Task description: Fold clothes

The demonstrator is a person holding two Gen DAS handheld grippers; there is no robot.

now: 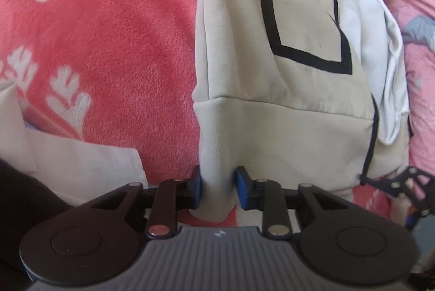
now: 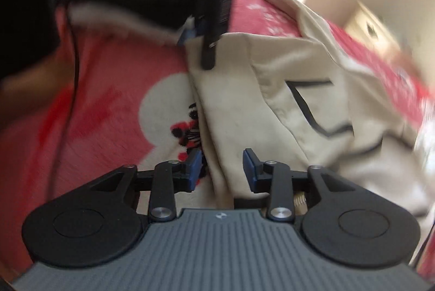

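A thick ridge of the cream jacket [image 1: 272, 111] hem is being pinched between the narrow blue pads of the left tongs [image 1: 218, 187], the cloth filling the gap from pad to pad. The right tongs [image 2: 222, 171] are being held partly open over the same jacket's near edge [image 2: 244, 114]; cloth is lying between the pads, yet no press on it is being shown, and the view is blurred. Ahead of the left tongs the jacket is lying stretched away, its black pocket trim [image 1: 301, 52] just beyond the seam, white clothes [image 1: 386, 68] piled to its right, and the pink flowered blanket [image 1: 108, 41] spread to its left.

For a clean fold, the left pinch is probably best kept firm while a matching corner is being taken by the right tongs. Both layers ought to be gathered, and the hem kept taut and level between them, or the cloth is likely to sag and crease.
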